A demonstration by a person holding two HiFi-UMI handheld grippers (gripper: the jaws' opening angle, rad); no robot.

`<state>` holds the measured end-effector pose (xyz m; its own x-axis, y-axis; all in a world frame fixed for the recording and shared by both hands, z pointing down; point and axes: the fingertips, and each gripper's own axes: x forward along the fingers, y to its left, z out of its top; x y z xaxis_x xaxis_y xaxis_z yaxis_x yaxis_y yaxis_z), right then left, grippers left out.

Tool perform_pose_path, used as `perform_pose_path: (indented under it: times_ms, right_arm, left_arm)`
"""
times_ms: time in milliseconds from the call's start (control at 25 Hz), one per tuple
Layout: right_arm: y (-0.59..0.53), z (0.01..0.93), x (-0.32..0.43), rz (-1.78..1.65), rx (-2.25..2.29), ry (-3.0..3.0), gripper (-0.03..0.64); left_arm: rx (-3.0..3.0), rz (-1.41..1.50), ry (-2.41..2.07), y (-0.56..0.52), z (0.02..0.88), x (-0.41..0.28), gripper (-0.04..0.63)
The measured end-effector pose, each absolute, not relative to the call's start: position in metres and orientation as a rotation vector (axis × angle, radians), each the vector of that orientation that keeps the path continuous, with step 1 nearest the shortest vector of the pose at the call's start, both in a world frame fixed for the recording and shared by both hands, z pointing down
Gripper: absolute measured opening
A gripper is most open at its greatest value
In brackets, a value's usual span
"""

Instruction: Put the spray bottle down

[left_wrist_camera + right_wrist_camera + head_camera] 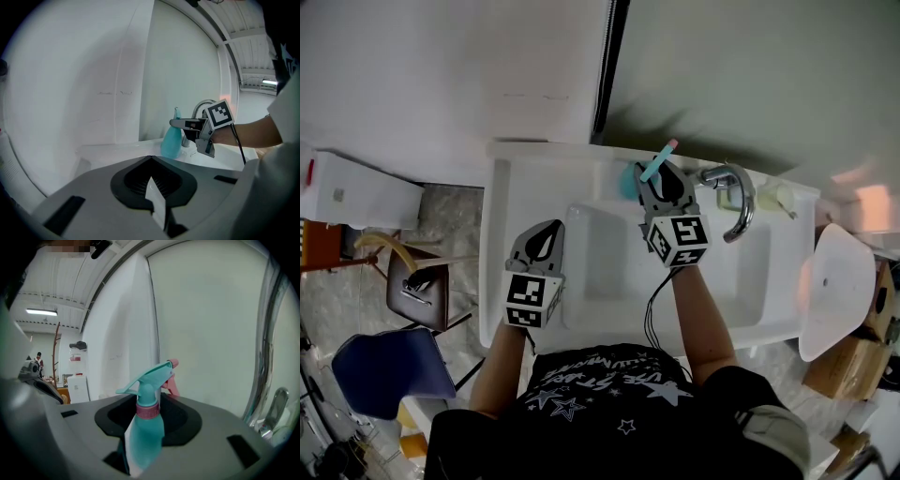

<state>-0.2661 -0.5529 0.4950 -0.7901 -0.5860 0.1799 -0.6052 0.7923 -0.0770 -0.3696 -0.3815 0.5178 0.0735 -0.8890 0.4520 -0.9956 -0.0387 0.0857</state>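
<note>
A teal spray bottle (629,181) with a pink nozzle tip is upright at the back ledge of the white sink (501,246), left of the faucet (737,201). My right gripper (662,178) is shut on the bottle. In the right gripper view the bottle (146,437) fills the gap between the jaws, with a white pad against its side. In the left gripper view the bottle (171,140) has its base at the ledge, and I cannot tell whether it touches. My left gripper (546,234) hovers over the sink's left side, shut and holding nothing.
The sink basin lies between my arms, with a wall right behind it. A small pale bottle (778,197) stands by the faucet. A white round object (834,286) and a cardboard box (848,361) are at the right. A brown chair (417,291) and a blue chair (389,366) stand on the floor at the left.
</note>
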Motion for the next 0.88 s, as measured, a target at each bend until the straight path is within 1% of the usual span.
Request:
perform_pose_path:
  times_ms: [120, 200, 320, 680, 880]
  right_arm:
    - [-0.553, 0.500, -0.265, 0.214, 0.940, -2.792, 0.169]
    - [-0.551, 0.505, -0.263, 0.211, 0.940, -2.746, 0.234]
    - [-0.539, 0.505, -0.256, 0.206, 0.945, -2.719, 0.255]
    - [-0.482, 0.474, -0.223, 0.206, 0.920, -2.747, 0.256]
    - [-0.445, 0.450, -0.195, 0.174, 0.879, -2.779, 0.250]
  left_arm:
    - [1.994, 0.390, -1.875, -0.380, 0.514, -0.368, 0.015]
    - [2.002, 0.393, -1.877, -0.376, 0.512, -0.366, 0.015]
    - [2.010, 0.390, -1.895, -0.369, 0.504, -0.362, 0.015]
    - [2.007, 0.368, -1.971, -0.327, 0.470, -0.340, 0.015]
    - [2.030, 0.355, -2.020, -0.302, 0.446, -0.314, 0.015]
